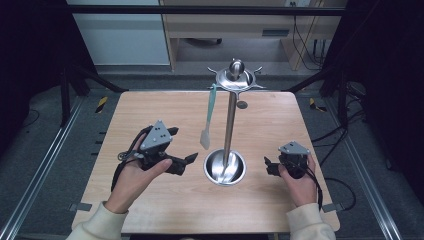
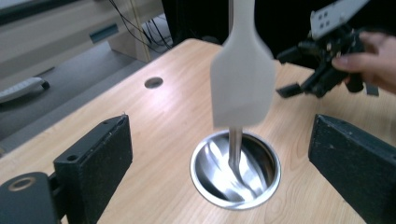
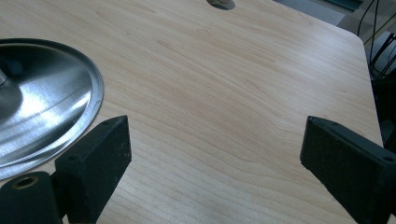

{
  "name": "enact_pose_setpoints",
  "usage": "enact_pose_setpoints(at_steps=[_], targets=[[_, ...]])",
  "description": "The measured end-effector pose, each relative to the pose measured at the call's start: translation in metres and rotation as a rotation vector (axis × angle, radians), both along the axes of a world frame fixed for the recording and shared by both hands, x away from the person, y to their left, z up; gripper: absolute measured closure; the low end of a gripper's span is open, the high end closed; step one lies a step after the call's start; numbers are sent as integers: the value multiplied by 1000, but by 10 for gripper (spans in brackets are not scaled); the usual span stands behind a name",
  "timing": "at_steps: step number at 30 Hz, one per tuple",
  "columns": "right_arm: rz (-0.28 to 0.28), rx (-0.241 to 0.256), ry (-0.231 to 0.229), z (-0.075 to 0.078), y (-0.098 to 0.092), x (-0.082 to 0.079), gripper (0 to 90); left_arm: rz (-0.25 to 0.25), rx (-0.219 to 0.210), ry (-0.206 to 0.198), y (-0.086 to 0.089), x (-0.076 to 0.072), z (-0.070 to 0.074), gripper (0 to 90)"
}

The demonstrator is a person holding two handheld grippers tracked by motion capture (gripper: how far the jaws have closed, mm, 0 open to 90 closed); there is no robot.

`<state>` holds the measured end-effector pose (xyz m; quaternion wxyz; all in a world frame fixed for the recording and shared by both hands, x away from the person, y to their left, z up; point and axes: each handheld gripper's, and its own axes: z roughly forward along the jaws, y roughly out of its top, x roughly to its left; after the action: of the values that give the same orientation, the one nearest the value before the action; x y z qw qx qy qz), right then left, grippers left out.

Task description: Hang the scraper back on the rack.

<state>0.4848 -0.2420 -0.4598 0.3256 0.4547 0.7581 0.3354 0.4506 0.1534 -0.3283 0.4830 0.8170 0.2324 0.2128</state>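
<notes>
Surface: light wood-grain counter [image 1: 150, 105] with rounded corners, one small round grommet hole [image 1: 242, 104] near the far edge, behind the stand. Metal rails run along the grey floor [image 1: 60, 150] on both sides of the counter. Dark frame posts stand left and right, and a black bar crosses the top of the high view. Behind: a pale wooden desk [image 1: 220, 25] with cables hanging at its right, and a white panel to its left.

Task thing: pale green-handled silicone spatula with a whitish blade [image 1: 207, 120] hangs from a hook on the polished steel utensil stand [image 1: 230, 125], blade down, clear of the counter. It sits left of the pole, above and just left of the stand's round dished base [image 1: 225, 167]. In the left gripper view the blade [image 2: 243, 79] hangs between the jaws' line of sight, over the base.

Left tool [image 1: 175, 147]: jaws spread wide, nothing between them, aimed at the stand from its left, near the base but apart from it. Right tool [image 1: 269, 166]: jaws also spread, empty, low over the counter just right of the base, not touching it.

Hard to read:
- spatula handle top and hook contact are too small in the high view and cut off at the top edge of the left gripper view
- blade is blurred up close
- right gripper view cuts the base at its left edge
- room beyond the frame is mostly black
</notes>
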Motion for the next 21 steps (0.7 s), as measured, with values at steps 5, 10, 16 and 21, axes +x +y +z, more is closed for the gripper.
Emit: enact_pose_setpoints(at_steps=[5, 10, 16, 21], targets=[[-1, 4, -2, 0, 0, 0, 90, 16, 12, 15, 4, 2, -19, 59], [4, -9, -1, 0, 1, 0, 89, 54, 66, -11, 13, 4, -33, 60], [3, -4, -3, 0, 1, 0, 89, 96, 101, 30, 25, 9, -58, 61], [0, 4, -1, 0, 1, 0, 89, 120, 122, 52, 33, 13, -72, 60]])
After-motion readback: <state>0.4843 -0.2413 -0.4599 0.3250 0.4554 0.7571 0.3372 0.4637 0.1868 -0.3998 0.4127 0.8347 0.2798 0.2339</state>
